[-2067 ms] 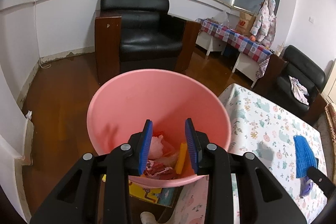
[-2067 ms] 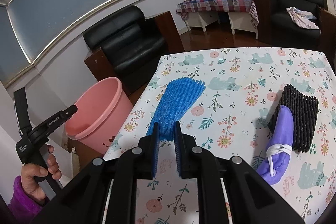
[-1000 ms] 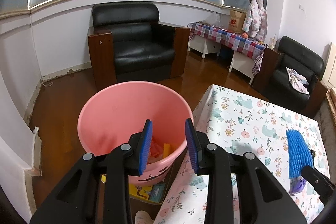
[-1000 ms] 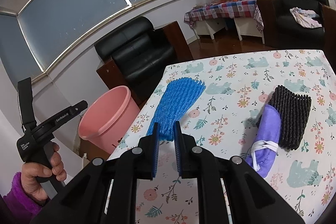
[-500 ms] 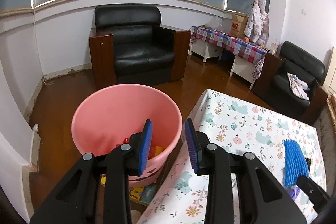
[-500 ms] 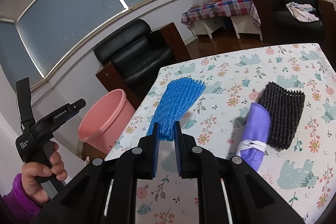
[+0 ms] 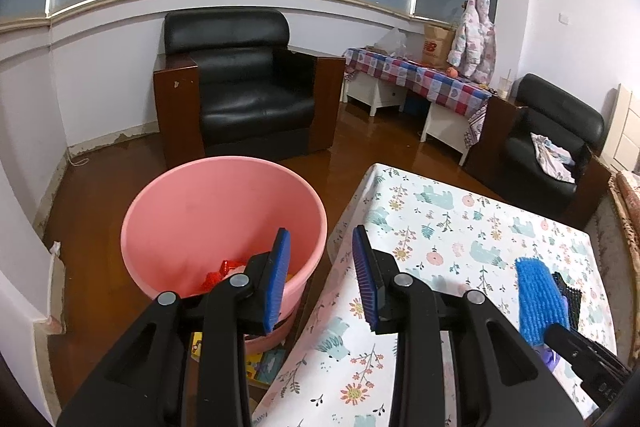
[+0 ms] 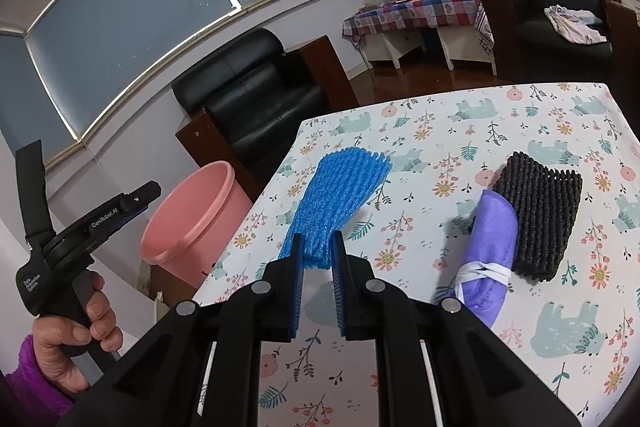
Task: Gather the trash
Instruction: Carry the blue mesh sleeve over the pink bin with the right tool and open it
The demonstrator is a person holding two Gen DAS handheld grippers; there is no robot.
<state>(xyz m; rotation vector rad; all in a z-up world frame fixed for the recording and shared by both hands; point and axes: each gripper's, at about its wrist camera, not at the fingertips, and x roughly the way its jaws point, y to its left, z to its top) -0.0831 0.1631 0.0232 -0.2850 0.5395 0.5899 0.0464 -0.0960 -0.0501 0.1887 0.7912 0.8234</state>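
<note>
My right gripper (image 8: pixel 316 247) is shut on the near end of a blue foam net (image 8: pixel 340 195) and holds it over the flowered tablecloth (image 8: pixel 440 131). The net also shows in the left wrist view (image 7: pixel 536 303). My left gripper (image 7: pixel 320 263) is open and empty, between the pink bucket (image 7: pixel 192 211) and the table's left edge. The bucket holds red and yellow scraps (image 7: pixel 220 273); it stands on the floor left of the table (image 8: pixel 192 215). A black foam net (image 8: pixel 540 223) and a purple rolled cloth (image 8: pixel 488 251) lie on the table to the right.
A black armchair (image 7: pixel 240 99) stands behind the bucket. A side table with a checked cloth (image 7: pixel 420 79) and a second black chair (image 7: pixel 552 131) stand at the back right. Wooden floor (image 7: pixel 92 195) surrounds the bucket.
My left gripper has pulled back and right from above the bucket toward the table's edge, staying open. My right gripper has kept hold of the blue net, lifting slightly.
</note>
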